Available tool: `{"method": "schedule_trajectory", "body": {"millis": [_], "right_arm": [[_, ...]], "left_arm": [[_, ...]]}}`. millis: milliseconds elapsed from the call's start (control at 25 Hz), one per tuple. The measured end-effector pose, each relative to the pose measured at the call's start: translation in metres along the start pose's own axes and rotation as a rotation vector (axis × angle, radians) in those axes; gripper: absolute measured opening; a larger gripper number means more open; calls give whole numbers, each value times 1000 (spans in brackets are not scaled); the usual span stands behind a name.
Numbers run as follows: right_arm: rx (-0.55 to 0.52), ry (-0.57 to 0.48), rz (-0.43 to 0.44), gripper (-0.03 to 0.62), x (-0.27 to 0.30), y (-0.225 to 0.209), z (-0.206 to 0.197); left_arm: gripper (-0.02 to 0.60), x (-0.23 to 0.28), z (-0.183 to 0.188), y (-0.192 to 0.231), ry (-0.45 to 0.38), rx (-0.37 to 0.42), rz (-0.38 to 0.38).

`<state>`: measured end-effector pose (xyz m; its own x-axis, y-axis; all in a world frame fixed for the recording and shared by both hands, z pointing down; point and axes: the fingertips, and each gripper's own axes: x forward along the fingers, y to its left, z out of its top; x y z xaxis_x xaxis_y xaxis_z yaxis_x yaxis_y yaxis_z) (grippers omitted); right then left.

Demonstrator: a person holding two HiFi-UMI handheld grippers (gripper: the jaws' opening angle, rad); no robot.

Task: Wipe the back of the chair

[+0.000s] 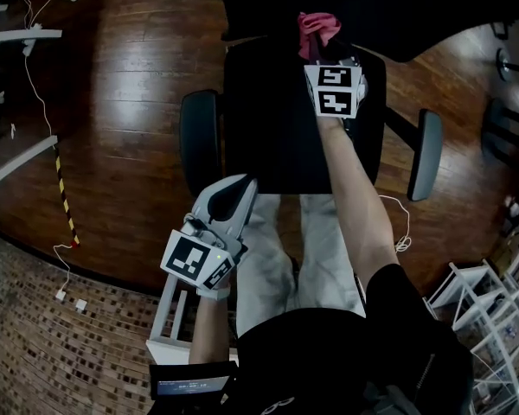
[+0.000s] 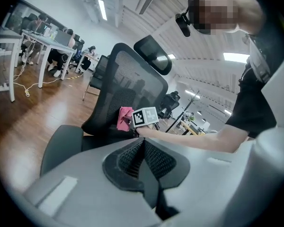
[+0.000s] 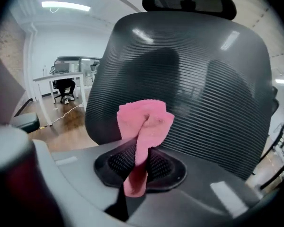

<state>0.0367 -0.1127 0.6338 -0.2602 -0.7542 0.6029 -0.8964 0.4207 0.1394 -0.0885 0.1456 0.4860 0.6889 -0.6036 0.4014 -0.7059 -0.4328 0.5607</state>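
A black mesh office chair [image 1: 277, 119] stands in front of me, its mesh back [image 3: 189, 89] filling the right gripper view. My right gripper [image 1: 322, 52] reaches over the seat and is shut on a pink cloth [image 3: 144, 126]. The cloth [image 1: 316, 28] sits close to the lower part of the chair back [image 2: 128, 93]; whether it touches the mesh I cannot tell. My left gripper [image 1: 229, 199] hangs back at the seat's front edge, shut with nothing in it. In the left gripper view the pink cloth [image 2: 124, 118] shows beside the right gripper's marker cube [image 2: 145, 117].
The chair's armrests [image 1: 198, 137] [image 1: 425, 152] flank the seat over a wooden floor [image 1: 121, 102]. A white cable [image 1: 39, 93] runs at the left. White racks [image 1: 493, 318] stand at the lower right. Desks with seated people [image 2: 47, 41] are far behind the chair.
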Motion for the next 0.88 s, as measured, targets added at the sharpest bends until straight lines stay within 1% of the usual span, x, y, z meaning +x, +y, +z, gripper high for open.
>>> {"method": "schedule_trajectory", "body": {"millis": [160, 240, 520, 720, 880], "right_arm": [[-56, -16, 75, 44, 15, 52, 16], [-65, -16, 99, 44, 22, 73, 23], [-108, -16, 162, 44, 35, 120, 33], [-106, -22, 199, 44, 39, 134, 31], [-77, -18, 201, 44, 40, 123, 27]], "left_arm": [[-9, -23, -2, 19, -21, -17, 30], [-9, -35, -4, 28, -33, -28, 48], [-9, -62, -6, 49, -56, -57, 88], [-9, -62, -8, 55, -50, -60, 89], [-9, -55, -7, 54, -35, -49, 79]]}}
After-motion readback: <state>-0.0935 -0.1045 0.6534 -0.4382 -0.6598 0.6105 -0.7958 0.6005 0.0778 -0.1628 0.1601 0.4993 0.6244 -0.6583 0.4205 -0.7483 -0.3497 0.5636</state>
